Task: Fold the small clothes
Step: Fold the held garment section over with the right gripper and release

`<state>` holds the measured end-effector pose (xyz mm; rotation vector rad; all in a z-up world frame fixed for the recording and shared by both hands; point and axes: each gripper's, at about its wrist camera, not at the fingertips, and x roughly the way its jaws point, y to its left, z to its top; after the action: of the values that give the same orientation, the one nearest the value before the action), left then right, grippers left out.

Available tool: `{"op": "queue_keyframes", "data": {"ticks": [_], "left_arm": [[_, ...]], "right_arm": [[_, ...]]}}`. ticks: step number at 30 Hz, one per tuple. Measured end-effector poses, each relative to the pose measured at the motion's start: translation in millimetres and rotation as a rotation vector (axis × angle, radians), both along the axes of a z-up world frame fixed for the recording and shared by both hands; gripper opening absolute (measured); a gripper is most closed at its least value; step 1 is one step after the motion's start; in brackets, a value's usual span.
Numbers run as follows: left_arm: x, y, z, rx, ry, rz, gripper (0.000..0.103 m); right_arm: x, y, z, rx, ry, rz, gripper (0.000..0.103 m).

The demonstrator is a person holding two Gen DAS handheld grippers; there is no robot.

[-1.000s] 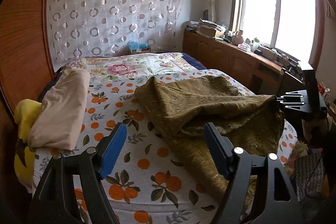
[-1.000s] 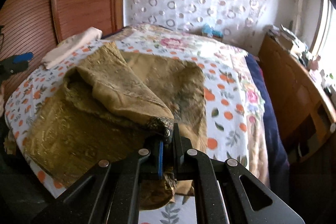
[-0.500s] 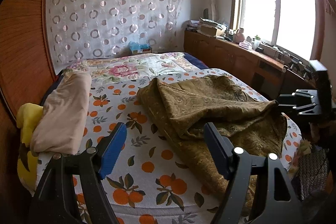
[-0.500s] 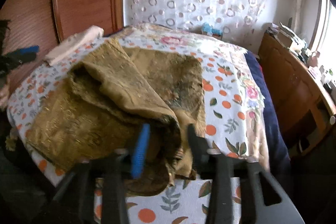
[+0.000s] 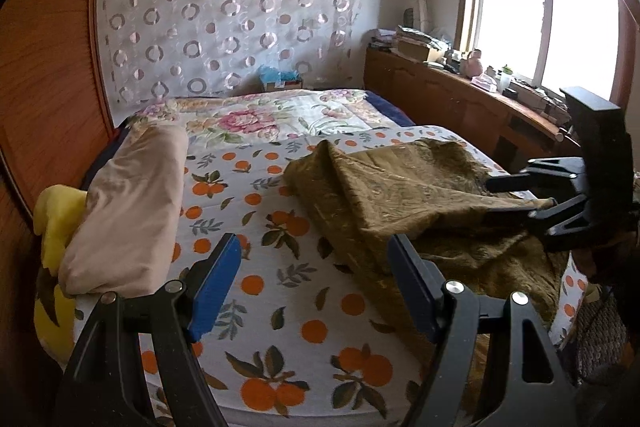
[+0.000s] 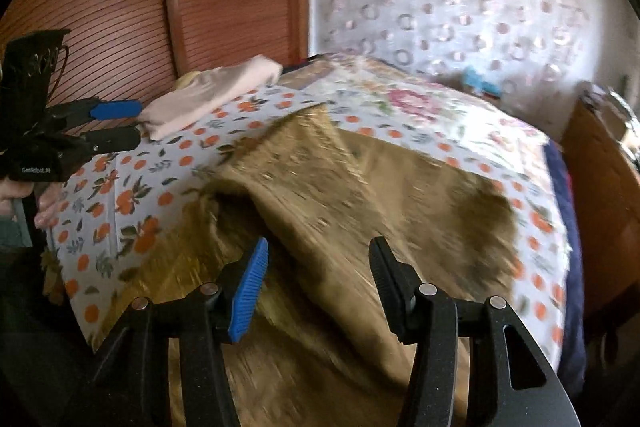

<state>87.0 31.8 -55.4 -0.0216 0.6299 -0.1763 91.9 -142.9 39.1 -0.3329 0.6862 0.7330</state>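
Observation:
An olive-gold patterned garment [image 5: 404, 203] lies partly folded on the bed's right half, one flap laid over the rest; it fills the middle of the right wrist view [image 6: 340, 195]. My left gripper [image 5: 314, 283] is open and empty, above the orange-print sheet to the garment's left. My right gripper [image 6: 316, 279] is open and empty, just above the garment's near edge. It also shows at the right of the left wrist view [image 5: 516, 197], at the flap's corner. The left gripper shows at the left of the right wrist view [image 6: 128, 123].
The bed has an orange-print sheet [image 5: 256, 219] and a floral quilt [image 5: 256, 115] behind. A folded beige cloth [image 5: 132, 203] and a yellow pillow [image 5: 56, 219] lie along the left side by the wooden headboard [image 5: 44, 75]. A cluttered wooden sideboard [image 5: 480, 107] runs under the window.
My right gripper was shut on the garment's corner a second ago; it has opened and let the flap drop onto the garment. The left gripper stayed open and drifted slightly.

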Motion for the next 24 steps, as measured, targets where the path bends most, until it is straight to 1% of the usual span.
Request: {"op": "queue_keyframes", "data": {"ticks": [6,11,17,18,20,22,24], "left_arm": [[10.2,15.0,-0.9,-0.007,0.020,0.028,0.076],[16.9,26.8,-1.5,-0.012,0.035,0.038,0.076],[27.3,28.3,-6.6,-0.009,0.061,0.029,0.076],[29.2,28.1,-7.3,-0.011,0.066,0.027,0.076],[33.9,27.1,-8.5,-0.015,0.075,0.020,0.076],[38.9,24.6,-9.1,-0.018,0.083,0.012,0.076],[45.5,20.5,-9.9,-0.021,0.091,-0.004,0.076]], "right_arm": [[23.9,41.3,-14.7,-0.020,0.064,0.102,0.054],[28.5,66.7,-28.2,-0.048,0.091,0.179,0.054],[37.2,78.8,-42.3,-0.107,0.117,0.195,0.054],[39.2,79.0,-41.3,-0.107,0.120,0.195,0.053],[44.5,74.7,-35.5,-0.093,0.118,0.190,0.026],[48.2,68.3,-25.4,-0.060,0.119,0.176,0.012],[53.3,61.8,-15.6,-0.016,0.110,0.156,0.010]]}}
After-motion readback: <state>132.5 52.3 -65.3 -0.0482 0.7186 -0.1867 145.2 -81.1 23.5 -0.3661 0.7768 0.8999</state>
